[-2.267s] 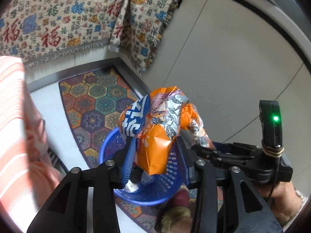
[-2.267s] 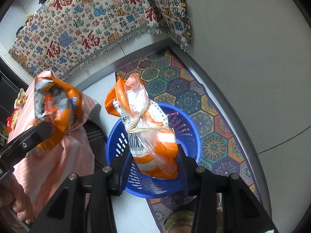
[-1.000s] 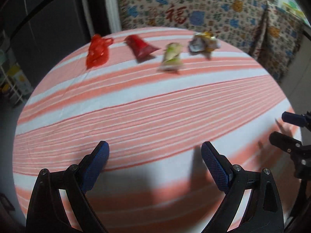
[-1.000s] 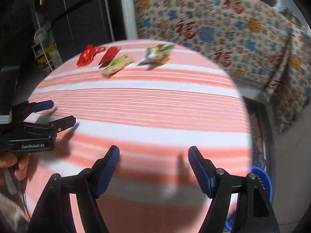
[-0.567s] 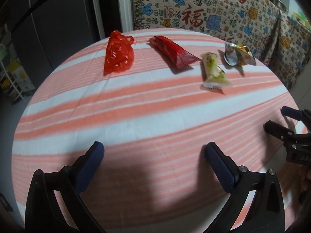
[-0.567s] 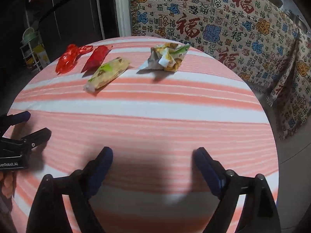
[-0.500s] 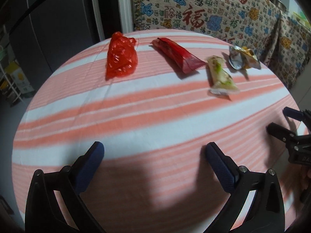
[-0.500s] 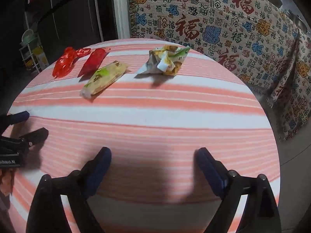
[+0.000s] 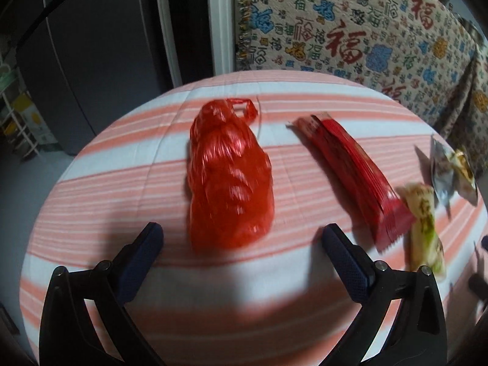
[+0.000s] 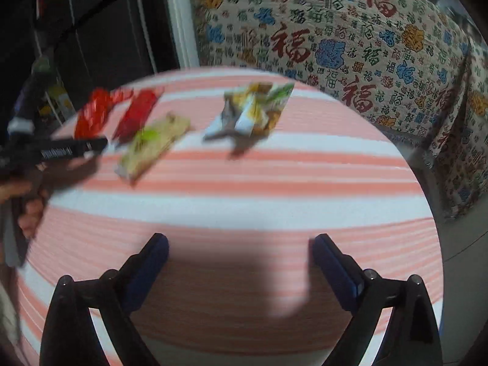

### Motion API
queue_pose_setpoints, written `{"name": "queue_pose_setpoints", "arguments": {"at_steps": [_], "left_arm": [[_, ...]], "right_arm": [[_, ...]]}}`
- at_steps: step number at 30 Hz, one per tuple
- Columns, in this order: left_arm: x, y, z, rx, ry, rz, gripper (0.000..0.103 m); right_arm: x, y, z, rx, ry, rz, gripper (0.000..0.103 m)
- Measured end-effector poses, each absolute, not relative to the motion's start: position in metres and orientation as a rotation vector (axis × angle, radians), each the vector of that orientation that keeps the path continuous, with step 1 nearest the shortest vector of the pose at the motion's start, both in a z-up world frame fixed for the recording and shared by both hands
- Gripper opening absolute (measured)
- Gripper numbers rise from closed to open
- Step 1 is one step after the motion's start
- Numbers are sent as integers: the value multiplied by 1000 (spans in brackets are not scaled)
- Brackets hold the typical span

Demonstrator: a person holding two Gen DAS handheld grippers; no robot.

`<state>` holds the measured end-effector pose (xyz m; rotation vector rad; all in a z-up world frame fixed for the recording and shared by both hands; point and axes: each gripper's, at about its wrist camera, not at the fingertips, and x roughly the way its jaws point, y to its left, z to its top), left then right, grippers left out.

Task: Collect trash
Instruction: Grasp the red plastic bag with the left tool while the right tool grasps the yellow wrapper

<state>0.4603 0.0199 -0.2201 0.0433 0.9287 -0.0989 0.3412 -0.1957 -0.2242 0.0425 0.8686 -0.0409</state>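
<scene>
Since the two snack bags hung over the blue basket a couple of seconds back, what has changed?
Both bags have been let go; both tools now stand open and empty over the striped tablecloth, the right one's jaws having just widened. The left tool has closed in on the red plastic bag; the right tool faces the crumpled wrapper. The four pieces of trash lie in the same row.

Round table (image 9: 91, 274), cloth of orange-pink and white stripes. Four trash items lie on far half, in row, none touching by clear view. Crumpled red plastic bag (image 9: 228, 177) leftmost. Red snack wrapper (image 9: 353, 174) beside it, laid diagonally. Yellow-green wrapper (image 10: 152, 149) next, near red wrapper's end. Crumpled foil-lined packet (image 10: 250, 113) rightmost, somewhat apart. Near half of cloth bare, in shadow.
</scene>
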Motion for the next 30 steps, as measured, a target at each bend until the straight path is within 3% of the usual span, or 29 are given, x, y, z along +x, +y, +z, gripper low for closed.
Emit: {"name": "queue_pose_setpoints", "arguments": {"at_steps": [6, 9, 11, 12, 13, 15, 18, 27, 30], "left_arm": [[474, 27, -218, -7, 908, -112, 100], [477, 31, -216, -26, 895, -110, 90], [478, 35, -214, -28, 880, -107, 71], [477, 36, -213, -28, 873, -111, 52], [475, 37, -212, -31, 865, -133, 42], [469, 39, -210, -24, 857, -161, 37], [448, 39, -205, 6, 842, -193, 35], [310, 32, -187, -12, 867, -295, 35], [275, 28, -191, -19, 880, -285, 40]], "right_arm": [[393, -207, -191, 169, 766, -52, 97], [434, -216, -199, 252, 822, -43, 98], [450, -220, -211, 287, 870, -39, 79], [456, -222, -216, 306, 888, -37, 49], [456, -224, -217, 308, 895, -42, 48], [446, -222, -213, 290, 875, -40, 44], [420, -219, -204, 227, 853, -16, 39], [307, -191, -180, 75, 863, 189, 39], [265, -176, -180, 16, 863, 248, 39]]}}
